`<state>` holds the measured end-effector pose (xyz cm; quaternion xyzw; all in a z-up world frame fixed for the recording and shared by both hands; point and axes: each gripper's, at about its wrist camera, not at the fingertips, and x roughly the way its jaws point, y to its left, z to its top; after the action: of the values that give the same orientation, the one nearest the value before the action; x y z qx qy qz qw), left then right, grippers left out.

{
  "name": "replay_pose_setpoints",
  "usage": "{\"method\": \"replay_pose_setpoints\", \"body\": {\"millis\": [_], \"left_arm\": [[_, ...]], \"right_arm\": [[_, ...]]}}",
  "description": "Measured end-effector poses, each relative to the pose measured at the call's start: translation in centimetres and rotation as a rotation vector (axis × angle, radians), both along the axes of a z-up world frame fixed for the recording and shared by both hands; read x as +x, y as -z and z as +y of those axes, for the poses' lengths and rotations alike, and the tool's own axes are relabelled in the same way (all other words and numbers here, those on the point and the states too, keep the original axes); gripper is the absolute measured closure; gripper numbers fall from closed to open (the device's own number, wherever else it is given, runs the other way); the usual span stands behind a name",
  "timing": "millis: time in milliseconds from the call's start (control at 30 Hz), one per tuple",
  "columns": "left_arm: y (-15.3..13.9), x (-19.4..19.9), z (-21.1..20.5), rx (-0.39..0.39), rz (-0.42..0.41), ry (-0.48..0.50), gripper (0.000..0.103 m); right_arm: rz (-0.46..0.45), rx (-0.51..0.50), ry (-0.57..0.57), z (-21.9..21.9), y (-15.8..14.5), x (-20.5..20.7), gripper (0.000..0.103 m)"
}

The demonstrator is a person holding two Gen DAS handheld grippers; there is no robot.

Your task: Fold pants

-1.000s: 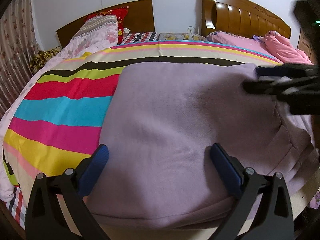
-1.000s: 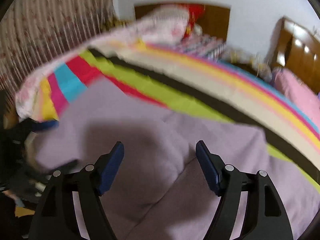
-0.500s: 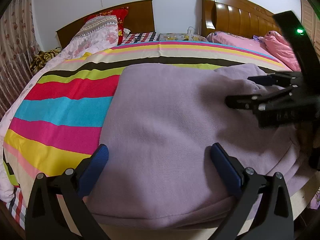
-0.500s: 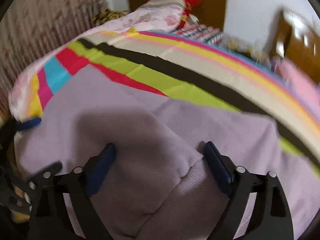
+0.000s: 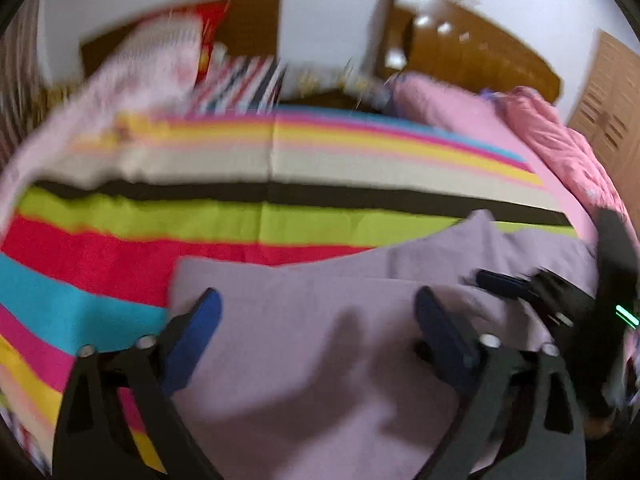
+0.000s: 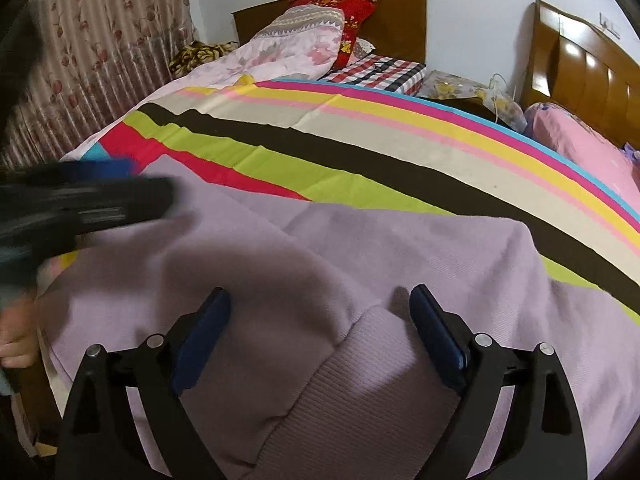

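Lilac knit pants (image 6: 400, 256) lie spread on a striped bedspread (image 6: 360, 140), with the ribbed waistband (image 6: 360, 380) nearest in the right wrist view. My right gripper (image 6: 320, 320) is open and empty, low over the waistband. My left gripper (image 5: 316, 328) is open and empty above the pants (image 5: 300, 360); this view is blurred. The left gripper also shows at the left edge of the right wrist view (image 6: 80, 196). The right gripper shows at the right in the left wrist view (image 5: 520, 284).
The striped bedspread (image 5: 240, 220) covers the bed. Pillows and a floral quilt (image 6: 304, 36) lie at the headboard. A second bed with pink bedding (image 6: 580, 148) stands at the right. A curtain (image 6: 100, 40) hangs at the left.
My left gripper has swung forward and up over the pants, blurring its view. My right gripper has settled lower over the waistband. Both stay open.
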<state>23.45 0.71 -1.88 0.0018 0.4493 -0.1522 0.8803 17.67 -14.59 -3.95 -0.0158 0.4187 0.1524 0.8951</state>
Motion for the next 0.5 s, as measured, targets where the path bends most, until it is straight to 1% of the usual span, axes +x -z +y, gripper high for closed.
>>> {"method": "replay_pose_setpoints", "body": {"millis": [33, 67, 133, 200, 333, 433, 467, 500], "left_arm": [[0.9, 0.8, 0.1, -0.008, 0.017, -0.005, 0.014], [1.5, 1.1, 0.1, -0.003, 0.017, -0.007, 0.014], [2.7, 1.2, 0.0, 0.038, -0.050, 0.016, 0.010], [2.7, 1.1, -0.2, 0.042, -0.057, 0.014, 0.009], [2.7, 1.1, 0.1, 0.032, -0.064, -0.002, 0.009], [2.7, 1.0, -0.1, 0.048, -0.067, -0.004, 0.008], [2.6, 0.7, -0.2, 0.050, -0.068, -0.005, 0.008], [2.7, 0.8, -0.3, 0.051, -0.068, -0.006, 0.008]], "right_arm": [[0.003, 0.012, 0.006, -0.2, 0.0, 0.0, 0.015], [0.007, 0.024, 0.012, -0.6, 0.1, 0.0, 0.015], [0.024, 0.058, 0.024, -1.1, 0.2, 0.3, 0.015], [0.035, 0.083, 0.030, -1.5, 0.3, 0.4, 0.015], [0.019, 0.114, 0.058, -2.5, -0.2, 0.1, 0.015], [-0.024, 0.126, 0.084, -4.6, -1.7, 0.4, 0.015], [-0.024, 0.125, 0.114, -5.8, -2.0, 1.1, 0.015], [0.002, 0.136, 0.137, -6.8, -1.9, 2.1, 0.015]]}}
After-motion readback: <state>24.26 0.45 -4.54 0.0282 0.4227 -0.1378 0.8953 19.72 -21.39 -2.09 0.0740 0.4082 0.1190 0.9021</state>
